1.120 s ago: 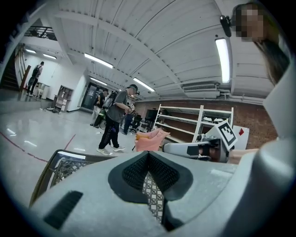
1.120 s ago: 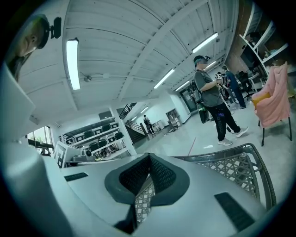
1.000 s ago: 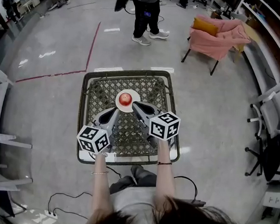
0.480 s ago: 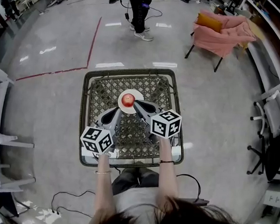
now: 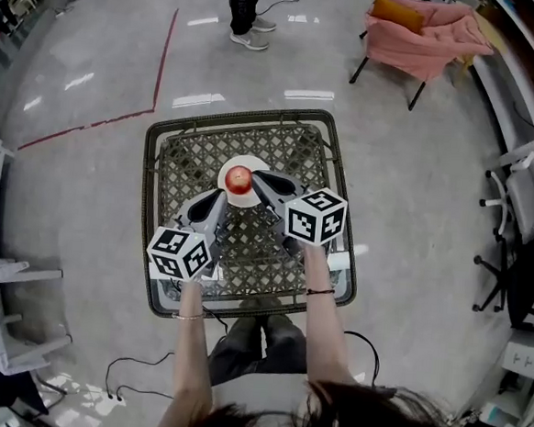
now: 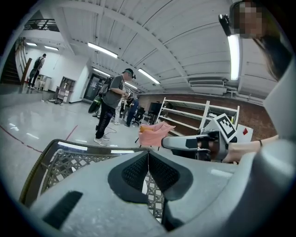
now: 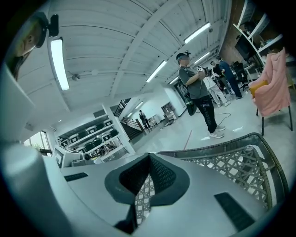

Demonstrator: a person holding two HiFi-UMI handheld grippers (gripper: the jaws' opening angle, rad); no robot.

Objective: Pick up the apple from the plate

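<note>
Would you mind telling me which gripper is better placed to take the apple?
Right, probably: the right gripper reaches the plate beside the apple; the left gripper lies further back. Both are shut, so it must open first.

from the head, high up: looks forward and steeply down onto the square dark woven-lattice table (image 5: 144, 208), with both forearms, the left gripper (image 5: 221, 195) and the right gripper (image 5: 254, 173) in mid-frame and the glossy grey floor (image 5: 75, 193) all round.

from the left gripper: sits close behind that gripper's own grey jaws, near level, and faces across the table's far rim to the chair draped in pink cloth (image 6: 154, 133) and the standing person in dark clothes (image 6: 110, 104); takes in the right gripper's black-and-white marker cube (image 6: 225, 126) at right.

from the right gripper: same low, close seat, aimed over the lattice top.

shared by all three: table, person, pink chair.
</note>
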